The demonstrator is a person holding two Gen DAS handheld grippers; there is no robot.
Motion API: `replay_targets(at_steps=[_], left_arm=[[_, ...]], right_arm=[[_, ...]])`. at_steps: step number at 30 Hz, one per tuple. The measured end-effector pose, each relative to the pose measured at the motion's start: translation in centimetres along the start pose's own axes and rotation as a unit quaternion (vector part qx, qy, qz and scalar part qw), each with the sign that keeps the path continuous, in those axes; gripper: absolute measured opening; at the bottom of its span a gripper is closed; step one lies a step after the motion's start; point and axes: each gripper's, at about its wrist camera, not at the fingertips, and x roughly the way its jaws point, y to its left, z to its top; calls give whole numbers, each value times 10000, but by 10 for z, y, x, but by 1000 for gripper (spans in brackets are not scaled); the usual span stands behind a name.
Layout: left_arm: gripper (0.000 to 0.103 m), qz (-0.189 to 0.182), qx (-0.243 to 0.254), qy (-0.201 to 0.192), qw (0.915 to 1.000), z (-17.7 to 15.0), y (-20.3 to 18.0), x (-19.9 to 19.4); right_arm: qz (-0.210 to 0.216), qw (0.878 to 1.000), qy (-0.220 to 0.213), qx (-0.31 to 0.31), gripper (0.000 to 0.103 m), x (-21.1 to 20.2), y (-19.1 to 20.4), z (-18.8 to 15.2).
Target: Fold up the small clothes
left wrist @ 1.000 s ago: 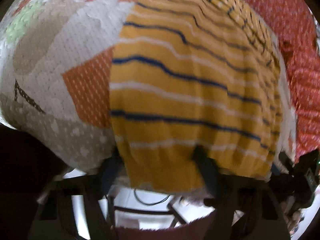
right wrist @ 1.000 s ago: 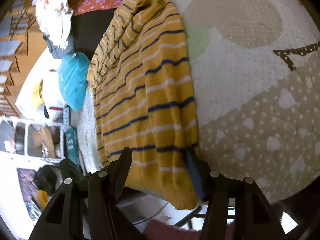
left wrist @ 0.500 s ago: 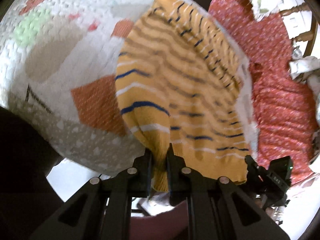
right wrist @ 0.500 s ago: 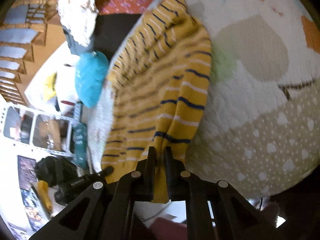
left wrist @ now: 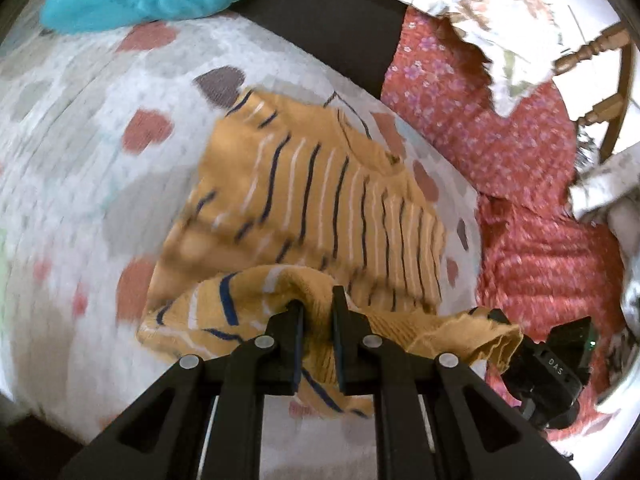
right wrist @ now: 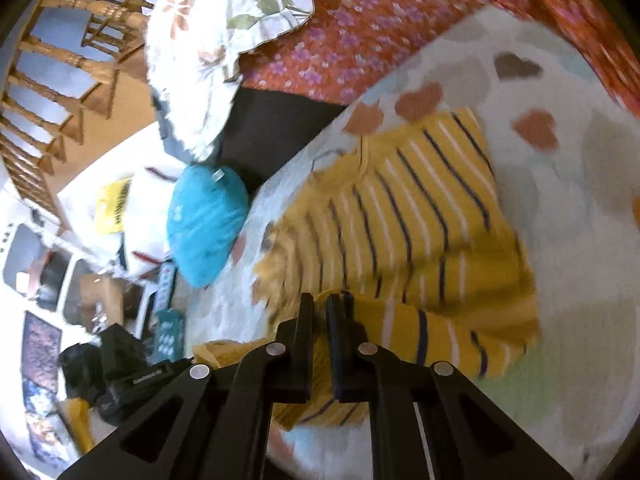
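The sweater (left wrist: pixel 320 204), mustard yellow with navy and white stripes, lies on the blanket (left wrist: pixel 92 184), a pale knit with rust and taupe patches. Its upper part rests flat on the blanket, while its hem edge is raised off the blanket and doubled back over the body. The left gripper (left wrist: pixel 317 308) is clamped on that hem, knit bunched between its fingers (left wrist: pixel 290 332). The right gripper (right wrist: pixel 320 312) is pinched on the same hem further along, with a fold of yellow knit between its nearly closed jaws. Both pairs of jaws have just been closing on the fabric. Between the two grips the hem sags in a loose band above the blanket. A teal cushion (right wrist: pixel 206 226) lies just beyond the blanket's far edge. A red floral cloth (left wrist: pixel 516 168) lies beside the blanket, touching its border, and a white floral pillow (right wrist: pixel 208 44) sits on that cloth, away from the sweater.
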Motion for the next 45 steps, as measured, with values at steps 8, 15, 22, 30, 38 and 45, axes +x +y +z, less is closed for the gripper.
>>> replay_targets(at_steps=[8, 15, 22, 30, 38, 45], left_arm=[[13, 928, -370, 209, 9948, 103, 11, 95], [28, 331, -360, 227, 9985, 103, 24, 83], [38, 317, -489, -157, 9982, 87, 44, 44], [49, 612, -591, -708, 9939, 54, 67, 9], [49, 1149, 32, -333, 9928, 33, 71, 44], [49, 854, -587, 258, 9943, 26, 105, 58]], right_arm=[[-1408, 9898, -229, 45, 7, 95, -34, 83], [-1481, 9877, -461, -220, 62, 82, -45, 93], [-1745, 9550, 291, -2379, 62, 108, 7, 35], [-2990, 9130, 299, -2758, 5, 129, -13, 39], [-3482, 9235, -393, -1562, 34, 96, -38, 77], [-1779, 9667, 179, -1833, 19, 126, 50, 36]])
